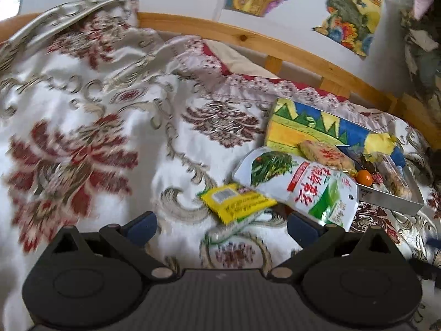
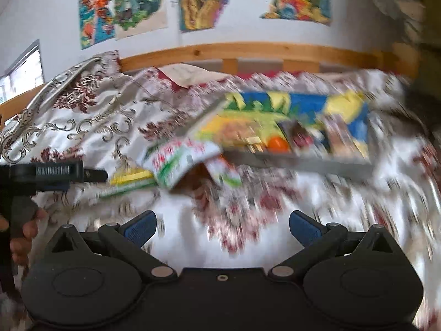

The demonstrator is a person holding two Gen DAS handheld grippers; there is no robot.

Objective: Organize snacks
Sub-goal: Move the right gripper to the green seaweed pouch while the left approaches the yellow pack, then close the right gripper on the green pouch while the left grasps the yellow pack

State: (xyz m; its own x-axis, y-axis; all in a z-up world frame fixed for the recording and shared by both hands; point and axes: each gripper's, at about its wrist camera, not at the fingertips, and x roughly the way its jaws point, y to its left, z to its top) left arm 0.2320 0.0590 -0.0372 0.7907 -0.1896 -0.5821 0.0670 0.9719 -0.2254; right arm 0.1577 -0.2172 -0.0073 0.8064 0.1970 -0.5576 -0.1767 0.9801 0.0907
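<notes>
A shallow tray (image 1: 391, 202) with a bright blue, yellow and green bottom lies on the floral bedspread at the right. Inside it sit a tan biscuit pack (image 1: 325, 154), a small orange fruit (image 1: 364, 178) and a wrapped bar (image 1: 394, 178). A white and green snack bag (image 1: 300, 184) leans over the tray's near corner, and a yellow packet (image 1: 237, 202) lies beside it. My left gripper (image 1: 222, 227) stands open just short of the yellow packet. My right gripper (image 2: 222, 227) is open over bare bedspread, with the tray (image 2: 303, 162) blurred beyond it.
A wooden bed rail (image 1: 248, 38) runs along the far side under a white wall with colourful pictures (image 2: 121, 5). The bedspread (image 1: 82, 110) is rumpled into folds at the back left. A hand (image 2: 24, 231) holds the left gripper's handle at the right wrist view's left edge.
</notes>
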